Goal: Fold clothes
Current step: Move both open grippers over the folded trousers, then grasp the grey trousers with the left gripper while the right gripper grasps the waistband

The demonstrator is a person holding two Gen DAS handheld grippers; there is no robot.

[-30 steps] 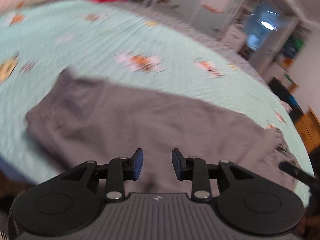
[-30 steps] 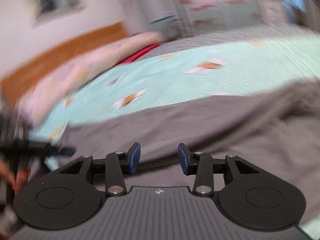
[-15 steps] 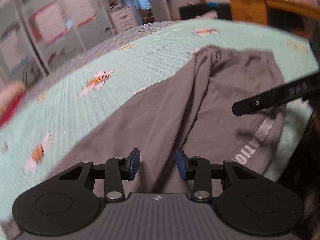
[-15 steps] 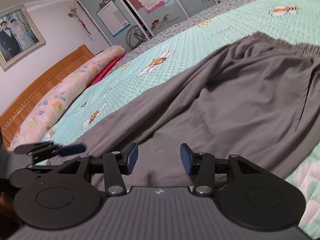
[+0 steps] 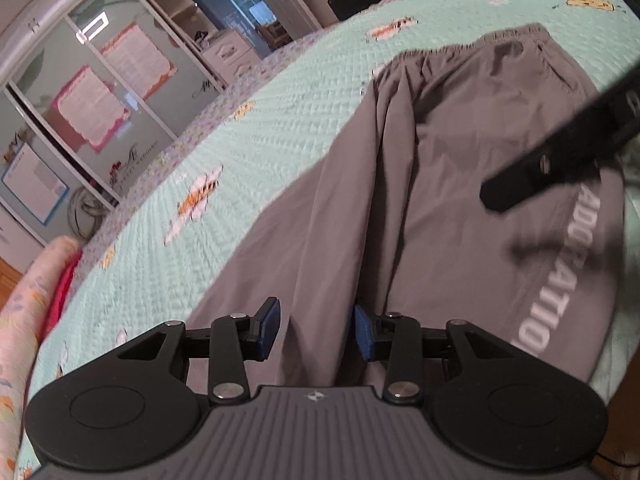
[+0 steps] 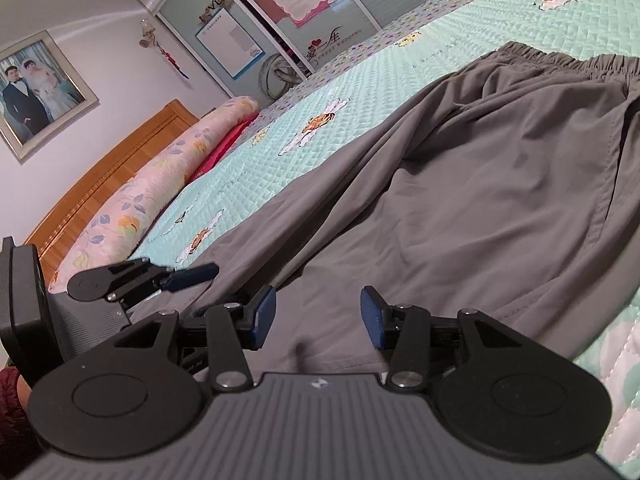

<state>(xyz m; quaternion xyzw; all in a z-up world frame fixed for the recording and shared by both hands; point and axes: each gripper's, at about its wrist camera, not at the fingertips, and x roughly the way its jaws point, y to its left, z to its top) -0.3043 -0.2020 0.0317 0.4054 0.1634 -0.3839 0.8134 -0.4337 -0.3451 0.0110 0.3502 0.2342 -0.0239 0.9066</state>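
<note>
Grey trousers (image 5: pixel 472 168) lie spread along the mint quilted bedspread (image 5: pixel 280 128), waistband at the far end; the left gripper (image 5: pixel 316 330) is low over them, its blue pads parted around a raised fold of cloth without pinching it; the right gripper (image 6: pixel 318 318) hovers just above the fabric, jaws wide, nothing between them.

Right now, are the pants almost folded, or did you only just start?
Only just starting. Done so far: the grey pants lie stretched out on the green bedspread, waistband at the far end, though still wrinkled. In hand: nothing yet. The left gripper and right gripper are both open, low over the near edge of the fabric. Left to do: grab the cloth and make every fold.
</note>
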